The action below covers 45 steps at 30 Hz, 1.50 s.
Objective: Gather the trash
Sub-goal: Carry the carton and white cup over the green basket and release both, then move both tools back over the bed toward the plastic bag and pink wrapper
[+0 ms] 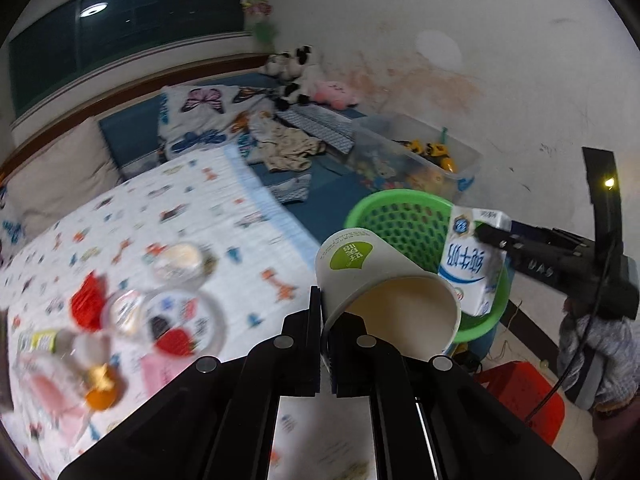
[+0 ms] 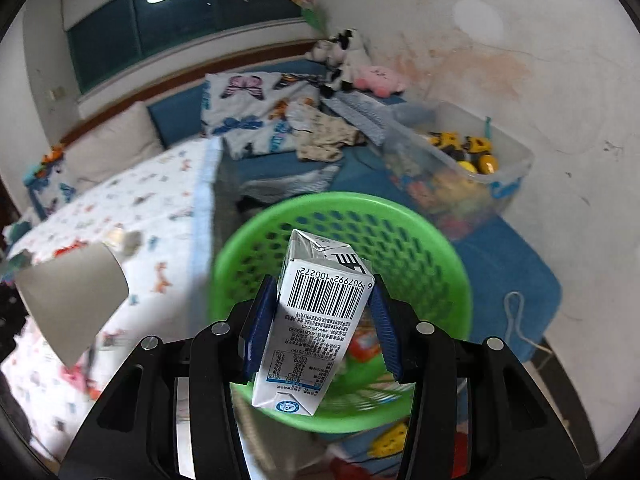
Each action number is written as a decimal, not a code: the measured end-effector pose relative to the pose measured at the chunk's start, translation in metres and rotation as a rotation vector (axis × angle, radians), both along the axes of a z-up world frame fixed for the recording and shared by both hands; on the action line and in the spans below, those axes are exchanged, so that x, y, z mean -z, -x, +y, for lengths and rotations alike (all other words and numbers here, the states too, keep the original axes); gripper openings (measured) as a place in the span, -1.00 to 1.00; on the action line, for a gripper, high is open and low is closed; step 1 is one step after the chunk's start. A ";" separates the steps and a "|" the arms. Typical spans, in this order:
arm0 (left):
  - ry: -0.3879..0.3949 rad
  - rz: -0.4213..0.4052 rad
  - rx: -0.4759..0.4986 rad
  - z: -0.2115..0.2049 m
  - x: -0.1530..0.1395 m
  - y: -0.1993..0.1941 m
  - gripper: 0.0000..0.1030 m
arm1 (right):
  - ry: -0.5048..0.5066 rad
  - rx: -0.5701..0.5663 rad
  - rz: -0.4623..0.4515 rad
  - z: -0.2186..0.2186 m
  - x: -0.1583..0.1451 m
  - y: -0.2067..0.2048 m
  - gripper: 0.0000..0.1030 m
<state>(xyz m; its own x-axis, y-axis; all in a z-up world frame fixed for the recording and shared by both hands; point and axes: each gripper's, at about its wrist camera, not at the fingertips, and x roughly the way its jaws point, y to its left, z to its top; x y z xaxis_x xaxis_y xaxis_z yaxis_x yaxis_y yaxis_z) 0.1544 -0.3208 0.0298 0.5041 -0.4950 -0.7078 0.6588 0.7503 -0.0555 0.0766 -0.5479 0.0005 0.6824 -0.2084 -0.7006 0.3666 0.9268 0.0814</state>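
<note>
**Ann:** Trash is riding in both your tools right now. Your right gripper is clamping the milk carton between its blue pads, and you are hanging it right over the green basket, inside the rim.

**Bo:** And your left gripper is pinching the rim of the paper cup, jaws squeezed down on that thin wall. The cup is tilting, mouth facing back toward you, just left of the basket and near its edge.

**Ann:** You are lining up nicely with the carton. I'd say keep it centred over the opening before you let the pads part, because it is leaning in the grip and could tumble toward the rim.

**Bo:** With the cup, you are needing a bit more travel to the right, by my reading. Bring it fully over the basket, not over the blue mat beside it.

**Ann:** More litter is waiting on the patterned sheet to your left, clear tubs and wrappers, all blurred.

**Bo:** So you are dropping these two first, one after the other, keeping the tools from bumping.
</note>
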 end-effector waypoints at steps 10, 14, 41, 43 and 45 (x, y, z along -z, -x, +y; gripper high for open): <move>-0.046 0.008 0.080 -0.074 0.017 -0.013 -0.93 | -0.028 0.062 0.037 -0.031 0.023 0.005 -0.03; -0.057 0.019 0.095 -0.091 0.024 -0.017 -0.92 | -0.027 0.079 0.032 -0.034 0.021 0.013 0.00; -0.018 -0.042 -0.040 0.020 0.007 0.015 0.03 | -0.037 -0.086 -0.032 0.053 -0.002 0.045 0.25; -0.018 -0.039 -0.089 0.046 0.009 0.014 0.03 | -0.044 -0.123 -0.033 0.072 -0.002 0.042 0.26; -0.019 -0.033 -0.137 0.069 0.010 0.012 0.03 | -0.048 -0.161 -0.031 0.089 -0.001 0.037 0.27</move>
